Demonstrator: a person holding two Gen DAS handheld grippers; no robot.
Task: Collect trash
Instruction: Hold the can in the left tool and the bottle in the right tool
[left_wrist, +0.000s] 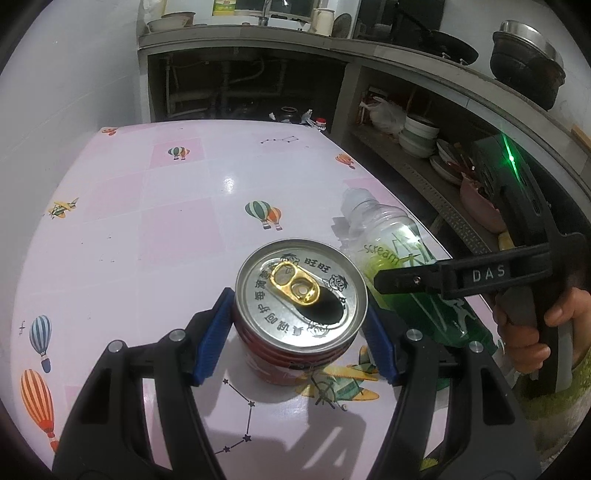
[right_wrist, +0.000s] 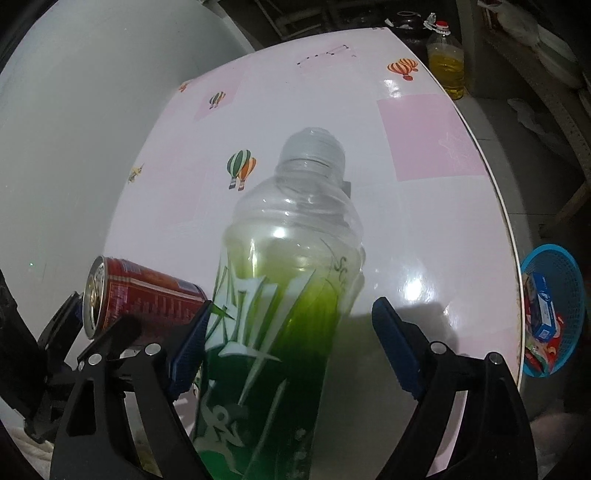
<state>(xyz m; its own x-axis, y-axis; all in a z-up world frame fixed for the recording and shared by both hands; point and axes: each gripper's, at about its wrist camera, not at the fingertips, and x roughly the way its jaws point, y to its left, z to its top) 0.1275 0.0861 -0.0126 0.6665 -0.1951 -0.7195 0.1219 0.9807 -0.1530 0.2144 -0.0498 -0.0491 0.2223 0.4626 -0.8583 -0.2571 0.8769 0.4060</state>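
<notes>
Left gripper (left_wrist: 299, 328) clamps ribbed red can (left_wrist: 295, 354); right gripper (right_wrist: 288, 347) gapes around clear green bottle (right_wrist: 280, 295)

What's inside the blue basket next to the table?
The blue basket holds a blue-and-white box lying on red wrappers. The table edge hides the basket's left part, and the bottom is covered.

Glossy pink worktop (left_wrist: 155, 236) with balloon and plane prints, red can (left_wrist: 295, 354) at 6 o'clock, green bottle (left_wrist: 406, 280) at 3 o'clock
</notes>
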